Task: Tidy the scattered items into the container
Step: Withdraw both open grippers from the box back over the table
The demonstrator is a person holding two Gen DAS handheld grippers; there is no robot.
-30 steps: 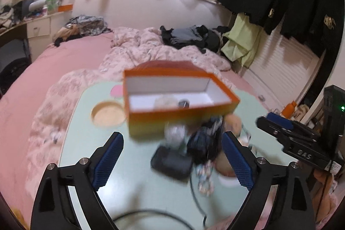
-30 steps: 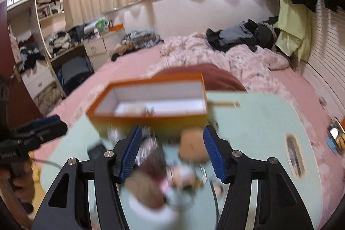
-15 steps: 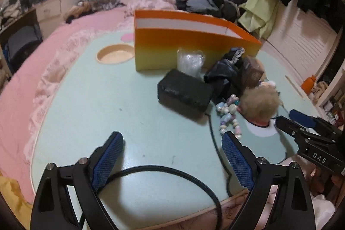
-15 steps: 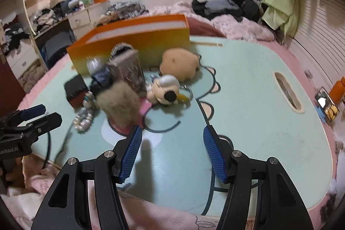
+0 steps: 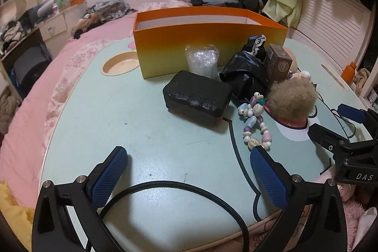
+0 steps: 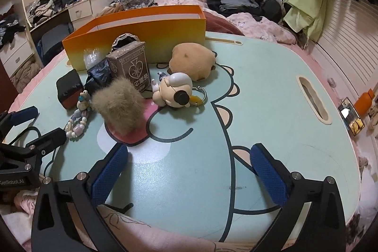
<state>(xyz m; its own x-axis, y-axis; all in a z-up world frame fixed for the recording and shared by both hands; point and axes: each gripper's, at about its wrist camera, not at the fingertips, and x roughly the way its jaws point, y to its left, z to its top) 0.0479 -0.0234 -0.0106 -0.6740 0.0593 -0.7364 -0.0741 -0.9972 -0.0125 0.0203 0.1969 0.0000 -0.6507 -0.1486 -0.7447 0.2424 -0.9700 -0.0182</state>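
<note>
A: Which of the scattered items looks easiest to lift into the orange box?

B: Probably the black case, lying on the surface just in front of the box. It looks rigid and flat-sided, so I'd pinch it across its short sides. Its worn front edge may shed flakes.

A: And the bead bracelet?

B: Loose and slippery, I'd judge. It lies between the case and the fluffy pompom. Pinch a cluster of beads, not a single one, or it will slide out.

A: The soft things?

B: The pompom and the brown plush should be light and squashy; grip through the middle and they will give without harm. The crumpled clear wrap and the black plastic bag lean close to the box wall, and should weigh almost nothing.

A: Anything fragile?

B: The small figurine with its key ring. Hold the round head, not the ring. The card box stands upright and may dent if squeezed hard.

A: The grippers?

B: The left gripper and the right gripper both have jaws spreading wide, nothing between them, low over the near edge of the surface.
</note>
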